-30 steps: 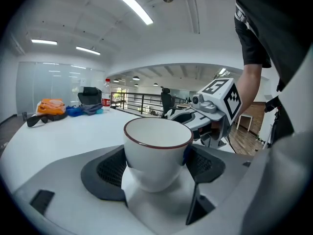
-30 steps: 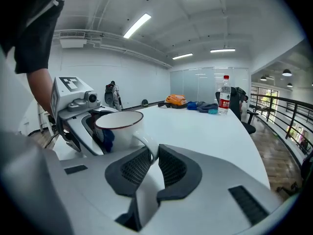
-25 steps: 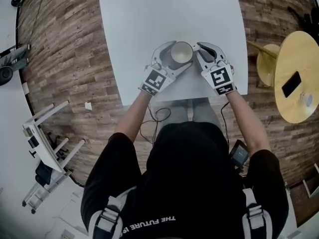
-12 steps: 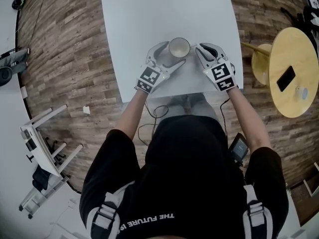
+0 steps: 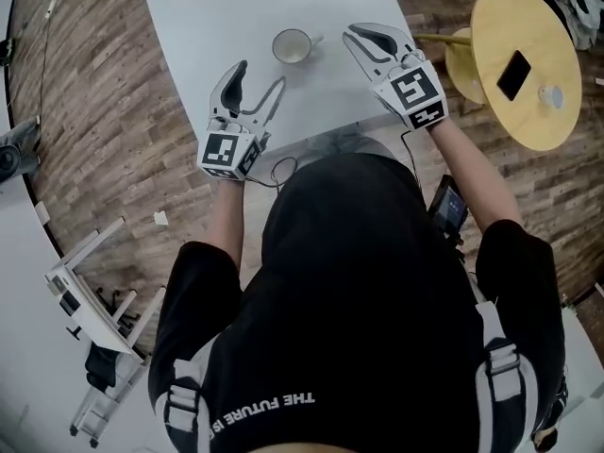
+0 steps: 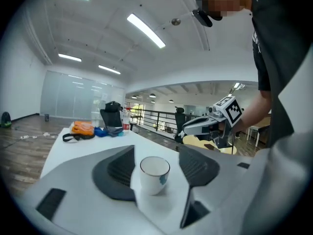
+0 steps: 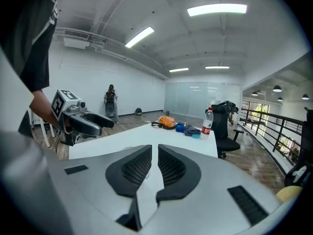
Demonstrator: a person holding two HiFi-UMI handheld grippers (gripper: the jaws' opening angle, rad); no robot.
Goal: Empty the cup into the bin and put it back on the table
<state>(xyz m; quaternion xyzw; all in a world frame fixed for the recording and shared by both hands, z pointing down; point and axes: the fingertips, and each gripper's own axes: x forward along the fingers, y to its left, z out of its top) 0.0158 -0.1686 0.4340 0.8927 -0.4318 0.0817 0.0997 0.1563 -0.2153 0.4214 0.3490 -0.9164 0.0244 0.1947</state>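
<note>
A white cup (image 5: 293, 45) stands upright on the white table (image 5: 217, 8), its inside looking bare in the left gripper view (image 6: 154, 174). My left gripper (image 5: 260, 75) is below and left of it, off the table's near edge. Its jaws are wide and closing, and the cup stands ahead of the tips, untouched by either pad. My right gripper (image 5: 357, 34) hovers to the cup's right over the table edge, and in its own view (image 7: 152, 168) the pads are shut on nothing.
A round wooden side table (image 5: 557, 111) with a phone (image 5: 517, 67) and a stool (image 5: 462, 59) stand to the right. Bags (image 7: 168, 122), a bottle (image 7: 209, 121) and an office chair (image 7: 225, 126) are at the table's far end. A white rack (image 5: 90, 291) stands on the floor at left.
The cup was between my left gripper's jaws; that gripper has drawn back down and left, leaving the cup on the table. The right gripper has also moved away from it.
</note>
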